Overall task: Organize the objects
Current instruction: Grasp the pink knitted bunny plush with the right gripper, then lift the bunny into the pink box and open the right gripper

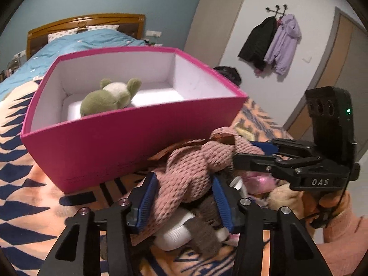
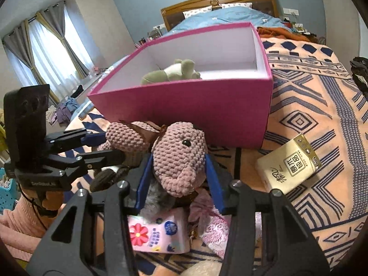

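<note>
A pink knitted plush toy (image 1: 191, 172) lies on the patterned blanket in front of a magenta open box (image 1: 119, 142). My left gripper (image 1: 184, 184) is shut on the toy's body. My right gripper (image 2: 179, 168) is shut on the toy's head (image 2: 181, 158). Each gripper shows in the other's view: the right one (image 1: 264, 154) and the left one (image 2: 105, 147). A green plush frog (image 1: 110, 96) lies inside the box, also seen in the right wrist view (image 2: 172, 71). The box also shows in the right wrist view (image 2: 207, 110).
Under the toy lie a grey-and-white plush (image 1: 188, 230), a pink tissue pack with a red flower (image 2: 158, 232) and pink cloth (image 2: 214, 227). A cream tissue pack (image 2: 289, 165) lies right of the box. The bed's blue duvet (image 1: 69, 46) is behind.
</note>
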